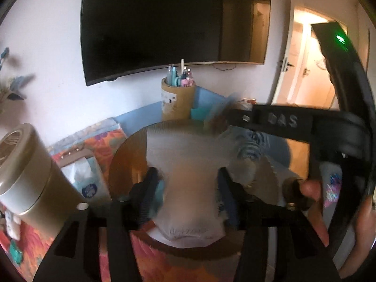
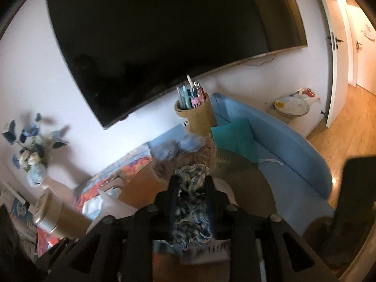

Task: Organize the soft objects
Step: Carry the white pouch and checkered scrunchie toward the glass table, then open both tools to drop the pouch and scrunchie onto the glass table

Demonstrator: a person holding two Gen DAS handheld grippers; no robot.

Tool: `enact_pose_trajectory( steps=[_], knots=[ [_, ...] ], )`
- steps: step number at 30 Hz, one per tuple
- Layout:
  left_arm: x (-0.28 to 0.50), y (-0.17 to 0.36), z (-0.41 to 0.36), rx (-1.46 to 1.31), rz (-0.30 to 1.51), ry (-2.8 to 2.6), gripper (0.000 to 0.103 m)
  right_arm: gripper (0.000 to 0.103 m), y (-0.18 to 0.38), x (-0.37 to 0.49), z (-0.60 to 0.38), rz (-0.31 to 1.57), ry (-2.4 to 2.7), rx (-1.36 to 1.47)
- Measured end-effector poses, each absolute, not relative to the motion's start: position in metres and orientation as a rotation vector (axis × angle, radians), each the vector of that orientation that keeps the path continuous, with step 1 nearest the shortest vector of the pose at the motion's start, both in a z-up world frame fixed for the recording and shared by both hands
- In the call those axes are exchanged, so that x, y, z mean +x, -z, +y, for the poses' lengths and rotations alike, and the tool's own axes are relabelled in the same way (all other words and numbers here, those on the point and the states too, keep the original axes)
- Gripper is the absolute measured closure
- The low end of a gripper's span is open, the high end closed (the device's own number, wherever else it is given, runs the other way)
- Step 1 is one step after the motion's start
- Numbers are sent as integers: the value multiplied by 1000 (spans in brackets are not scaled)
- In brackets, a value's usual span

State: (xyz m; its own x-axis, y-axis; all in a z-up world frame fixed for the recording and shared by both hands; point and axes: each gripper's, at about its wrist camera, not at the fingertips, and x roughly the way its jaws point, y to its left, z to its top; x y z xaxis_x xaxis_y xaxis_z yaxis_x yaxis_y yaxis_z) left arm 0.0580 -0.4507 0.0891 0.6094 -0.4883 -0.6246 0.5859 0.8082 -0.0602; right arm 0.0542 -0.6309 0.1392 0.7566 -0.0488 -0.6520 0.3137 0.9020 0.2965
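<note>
Checked blue cloth [image 2: 191,202] sits bunched between the right gripper [image 2: 191,183] fingers, apparently gripped, carried above the round tray [image 2: 246,171]. Blurred white cloth [image 1: 188,164] fills the half-open left gripper [image 1: 188,183]; grip uncertain. Pen cup [image 2: 199,115] stands beyond.

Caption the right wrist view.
Right gripper holds a blue checked cloth between its fingers, pen holder beyond.
</note>
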Motion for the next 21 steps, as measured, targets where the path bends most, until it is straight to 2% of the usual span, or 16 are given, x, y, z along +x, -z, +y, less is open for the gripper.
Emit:
enact_pose_trajectory(
  steps=[1, 2, 12, 21],
  knots=[
    [57, -88, -451, 155, 675, 628, 31, 50, -136, 60, -634, 700, 202, 404],
    [55, -88, -451, 148, 674, 640, 30, 48, -134, 60, -638, 708, 206, 406],
    [4, -100, -423, 145, 623, 764, 28, 48, -144, 4, -629, 660, 172, 417],
    [-32, -128, -297, 70, 593, 682, 28, 48, -140, -42, -539, 675, 26, 328]
  ],
)
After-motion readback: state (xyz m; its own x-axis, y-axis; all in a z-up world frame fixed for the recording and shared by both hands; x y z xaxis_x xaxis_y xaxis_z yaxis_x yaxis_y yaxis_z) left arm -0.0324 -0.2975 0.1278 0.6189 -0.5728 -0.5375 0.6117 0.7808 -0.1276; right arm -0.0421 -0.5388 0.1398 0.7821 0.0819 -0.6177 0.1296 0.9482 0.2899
